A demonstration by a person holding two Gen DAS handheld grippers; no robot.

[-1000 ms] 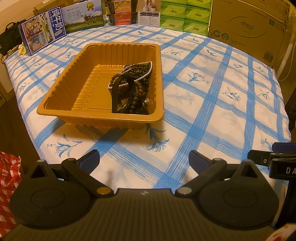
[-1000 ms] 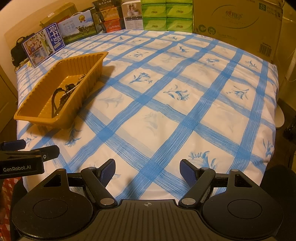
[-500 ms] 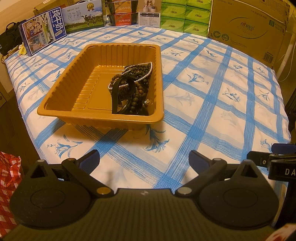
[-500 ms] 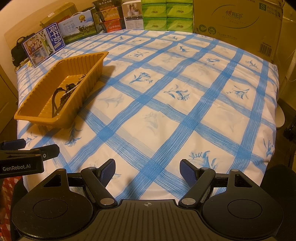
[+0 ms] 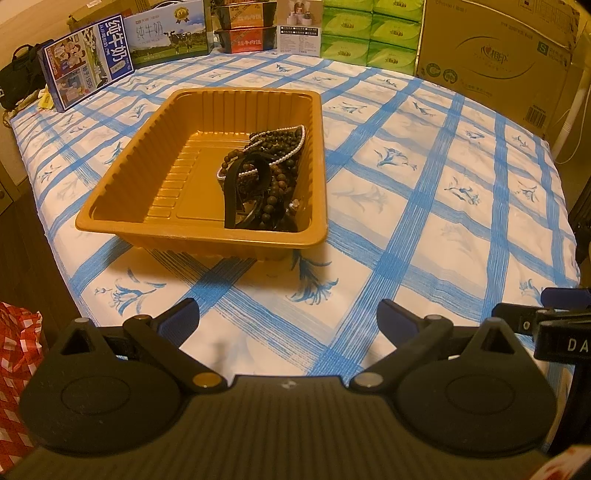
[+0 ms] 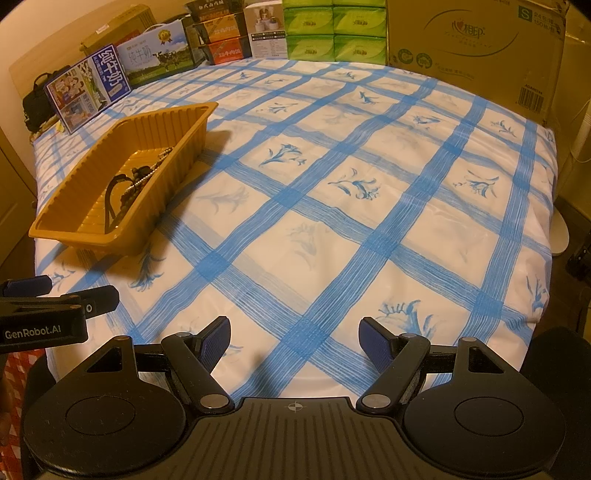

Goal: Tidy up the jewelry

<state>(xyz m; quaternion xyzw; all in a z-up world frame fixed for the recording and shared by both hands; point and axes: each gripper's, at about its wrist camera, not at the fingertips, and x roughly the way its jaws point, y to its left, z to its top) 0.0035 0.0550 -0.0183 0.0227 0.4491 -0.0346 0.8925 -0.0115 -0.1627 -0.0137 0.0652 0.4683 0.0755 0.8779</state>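
Observation:
A gold plastic tray (image 5: 122, 177) stands on the blue-checked cloth; it also shows at the left in the right wrist view (image 6: 85, 173). In its right half lies a heap of jewelry (image 5: 269, 173): dark wooden bead strings, a white pearl strand and a black strap. The heap shows partly behind the tray wall in the right wrist view (image 6: 133, 184). My left gripper (image 5: 288, 317) is open and empty, near the table's front edge, short of the tray. My right gripper (image 6: 295, 339) is open and empty over bare cloth, to the right of the tray.
Milk cartons (image 5: 88, 62), snack boxes (image 5: 245, 26), green tissue packs (image 5: 369, 33) and a big cardboard box (image 5: 495, 62) line the far edge. A black bag (image 5: 18, 77) sits at far left. A red checked bag (image 5: 14, 369) hangs below the front left corner.

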